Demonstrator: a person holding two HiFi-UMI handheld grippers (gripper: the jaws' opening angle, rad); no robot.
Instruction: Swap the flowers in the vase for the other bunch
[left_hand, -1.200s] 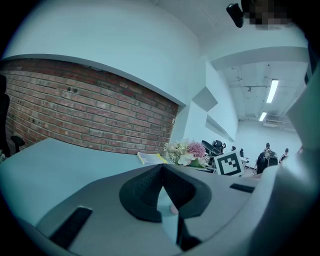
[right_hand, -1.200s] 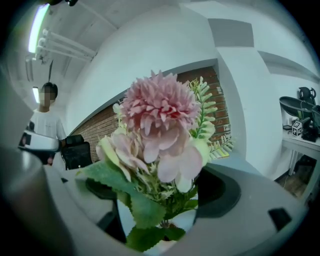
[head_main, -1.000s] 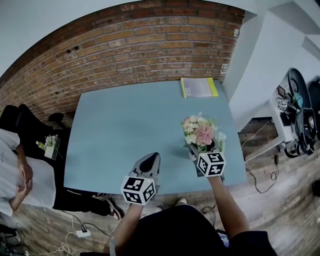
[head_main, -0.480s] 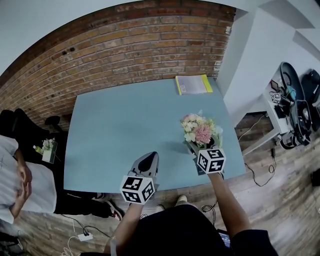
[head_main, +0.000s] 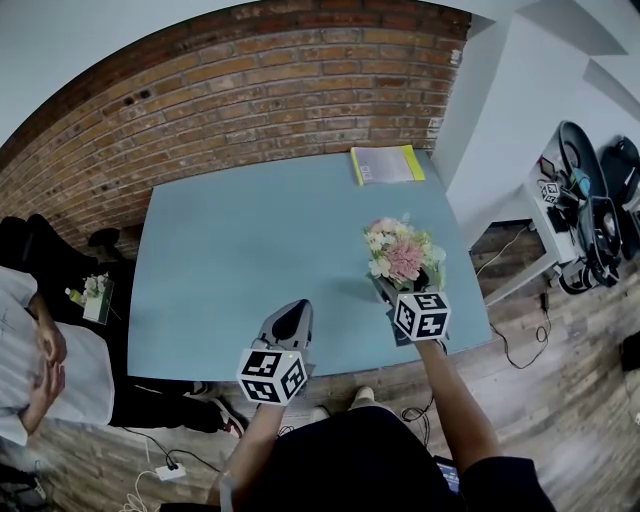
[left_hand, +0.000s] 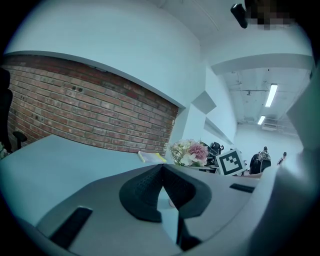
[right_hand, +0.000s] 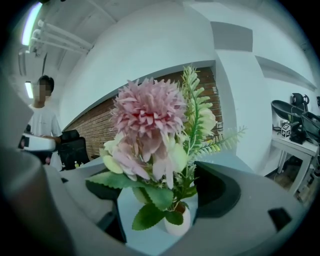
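Note:
A bunch with a big pink bloom, pale flowers and green fronds (head_main: 402, 257) stands in a small white vase (right_hand: 178, 223) near the right front of the blue table (head_main: 230, 260). My right gripper (head_main: 410, 293) is open, one jaw on each side of the vase, neither touching it; in the right gripper view (right_hand: 160, 192) the stems rise between the jaws. My left gripper (head_main: 297, 308) hovers over the table's front edge, shut and empty (left_hand: 161, 170). A second small bunch (head_main: 97, 287) sits off the table at far left, beside a seated person.
A yellow-edged notebook (head_main: 386, 165) lies at the table's far right corner. A brick wall (head_main: 250, 90) runs behind the table. A white side shelf with dark gear (head_main: 585, 215) stands to the right. The seated person (head_main: 35, 350) is at left.
The right gripper has edged slightly forward around the vase. The left gripper has barely moved. The head view has shifted a little.

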